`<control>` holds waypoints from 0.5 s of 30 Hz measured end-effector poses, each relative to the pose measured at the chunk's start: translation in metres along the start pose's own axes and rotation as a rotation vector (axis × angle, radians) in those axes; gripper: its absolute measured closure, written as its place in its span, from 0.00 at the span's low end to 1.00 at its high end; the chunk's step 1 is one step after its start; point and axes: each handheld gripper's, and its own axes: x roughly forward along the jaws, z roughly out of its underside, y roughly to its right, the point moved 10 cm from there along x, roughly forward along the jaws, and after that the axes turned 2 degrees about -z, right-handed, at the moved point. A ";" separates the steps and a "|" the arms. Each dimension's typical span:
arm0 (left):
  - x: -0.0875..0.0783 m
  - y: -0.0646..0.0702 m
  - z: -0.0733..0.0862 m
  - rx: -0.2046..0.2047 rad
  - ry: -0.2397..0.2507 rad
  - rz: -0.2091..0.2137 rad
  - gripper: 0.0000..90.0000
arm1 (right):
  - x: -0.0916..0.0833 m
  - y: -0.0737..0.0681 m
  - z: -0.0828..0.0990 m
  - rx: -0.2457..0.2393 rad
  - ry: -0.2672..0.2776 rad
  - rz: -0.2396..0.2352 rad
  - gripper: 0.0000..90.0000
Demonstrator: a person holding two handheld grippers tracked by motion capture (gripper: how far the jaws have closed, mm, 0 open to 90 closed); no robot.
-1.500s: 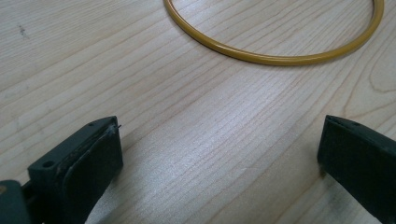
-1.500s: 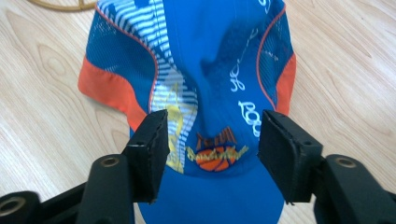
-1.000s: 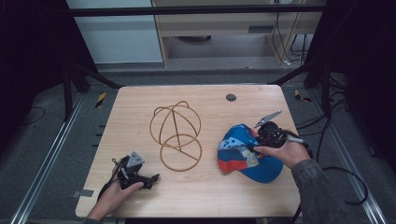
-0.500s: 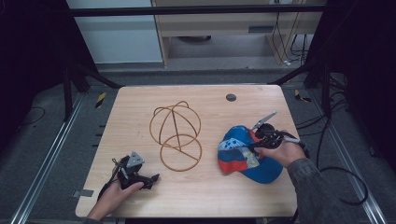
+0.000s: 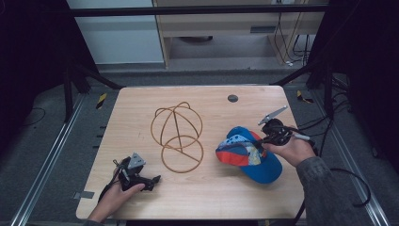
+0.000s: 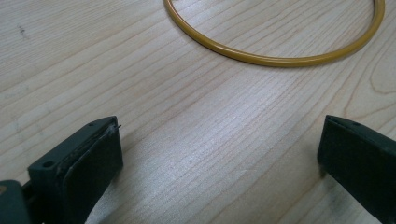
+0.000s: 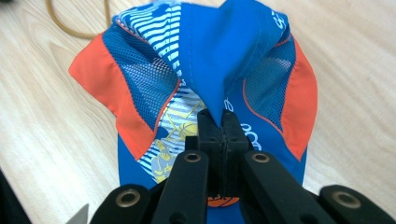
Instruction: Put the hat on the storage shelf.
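Since the earlier frame, the right gripper (image 7: 223, 122) had closed its jaws on a fold of the blue cap (image 5: 249, 153), which lay right of the wire stand (image 5: 178, 136), far from the open, idle left gripper (image 5: 151, 180).

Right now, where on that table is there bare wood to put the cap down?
The far-right corner of the table, past the dark round spot, is bare, and so is the far-left strip behind the wire frame. The near middle, between left gripper and cap, is free. The centre is crowded.
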 end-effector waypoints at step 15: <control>0.001 0.000 -0.001 -0.003 0.000 -0.001 0.00 | -0.057 -0.017 -0.039 -0.079 0.121 0.020 1.00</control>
